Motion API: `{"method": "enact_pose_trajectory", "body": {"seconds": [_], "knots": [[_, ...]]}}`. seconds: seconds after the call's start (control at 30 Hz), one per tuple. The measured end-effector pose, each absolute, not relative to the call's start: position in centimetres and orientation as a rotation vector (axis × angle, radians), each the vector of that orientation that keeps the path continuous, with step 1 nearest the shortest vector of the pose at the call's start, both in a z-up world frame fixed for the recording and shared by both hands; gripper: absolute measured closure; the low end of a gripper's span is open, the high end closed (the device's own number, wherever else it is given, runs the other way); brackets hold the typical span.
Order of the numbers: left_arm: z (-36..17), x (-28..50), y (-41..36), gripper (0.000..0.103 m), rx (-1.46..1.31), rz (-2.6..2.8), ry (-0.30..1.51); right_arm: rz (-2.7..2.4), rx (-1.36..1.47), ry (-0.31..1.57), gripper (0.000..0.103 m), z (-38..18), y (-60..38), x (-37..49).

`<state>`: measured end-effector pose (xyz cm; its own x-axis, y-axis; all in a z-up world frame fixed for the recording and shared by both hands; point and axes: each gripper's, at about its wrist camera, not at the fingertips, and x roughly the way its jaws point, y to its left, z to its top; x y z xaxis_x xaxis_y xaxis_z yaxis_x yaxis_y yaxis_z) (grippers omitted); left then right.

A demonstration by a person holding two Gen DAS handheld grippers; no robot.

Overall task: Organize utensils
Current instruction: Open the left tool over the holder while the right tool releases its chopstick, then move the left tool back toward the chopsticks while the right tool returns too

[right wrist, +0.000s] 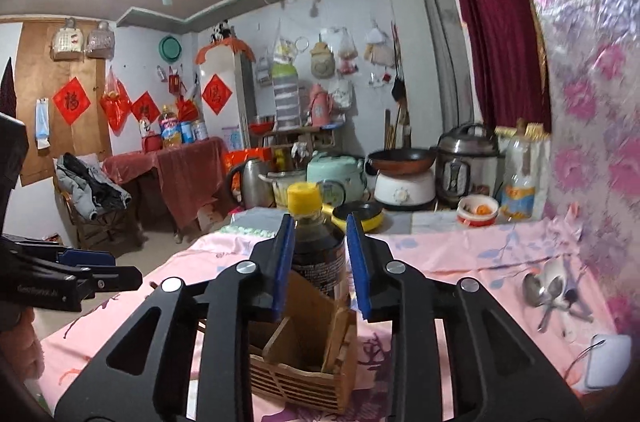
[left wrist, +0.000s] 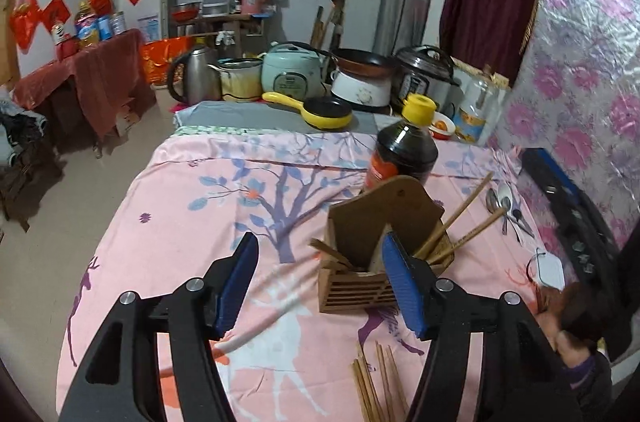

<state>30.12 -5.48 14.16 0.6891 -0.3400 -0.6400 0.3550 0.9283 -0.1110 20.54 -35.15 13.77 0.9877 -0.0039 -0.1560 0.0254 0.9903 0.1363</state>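
A wooden utensil holder (left wrist: 356,286) stands on the pink cloth, with chopsticks (left wrist: 460,222) leaning out of its right side. My left gripper (left wrist: 322,286) is open, with its blue pads on either side of the holder and apart from it. A pale blurred streak (left wrist: 272,298) crosses the cloth between the fingers; I cannot tell what it is. More chopsticks (left wrist: 372,382) lie loose at the near edge. Metal spoons (left wrist: 506,206) lie near the wall. My right gripper (right wrist: 320,262) is open above the holder (right wrist: 304,362), with nothing between its pads.
A dark sauce bottle (left wrist: 404,150) with a yellow cap stands just behind the holder. A white device (left wrist: 550,270) lies to the right, beside a long black and blue object (left wrist: 560,198) along the flowered wall. Pots and cookers (left wrist: 292,70) crowd the far end. A hand (left wrist: 576,338) shows at the lower right.
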Motion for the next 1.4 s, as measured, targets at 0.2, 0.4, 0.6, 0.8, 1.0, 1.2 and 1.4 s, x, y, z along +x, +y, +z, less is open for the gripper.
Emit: {"method": "enact_pose_trajectory", "body": {"seconds": [0.2,0.4,0.6,0.8,1.0,1.2,1.4], "knots": [[14.9,27.5,-3.2,0.027,0.009,-0.319,0.667,-0.018,0.149,0.109,0.053,15.1,-34.8,16.7],[14.1,23.9,-1.4,0.019,0.012,-0.270,0.652,-0.007,0.153,0.091,0.038,15.1,-33.7,12.3],[10.8,20.5,0.0,0.016,0.025,-0.234,0.674,0.012,0.164,0.116,0.031,13.6,-32.6,8.7],[6.5,17.4,1.2,0.014,0.017,-0.213,0.725,0.020,0.215,0.157,0.025,10.9,-32.4,4.6],[2.6,14.3,1.5,0.014,0.023,-0.206,0.770,0.019,0.237,0.227,0.022,7.5,-32.0,1.9],[-0.2,12.0,1.9,0.012,-0.004,-0.202,0.803,0.007,0.259,0.301,0.014,4.6,-31.8,0.2],[-3.6,9.7,1.2,0.010,0.031,-0.211,0.818,-0.027,0.213,0.409,0.007,0.3,-30.6,-0.9]]}}
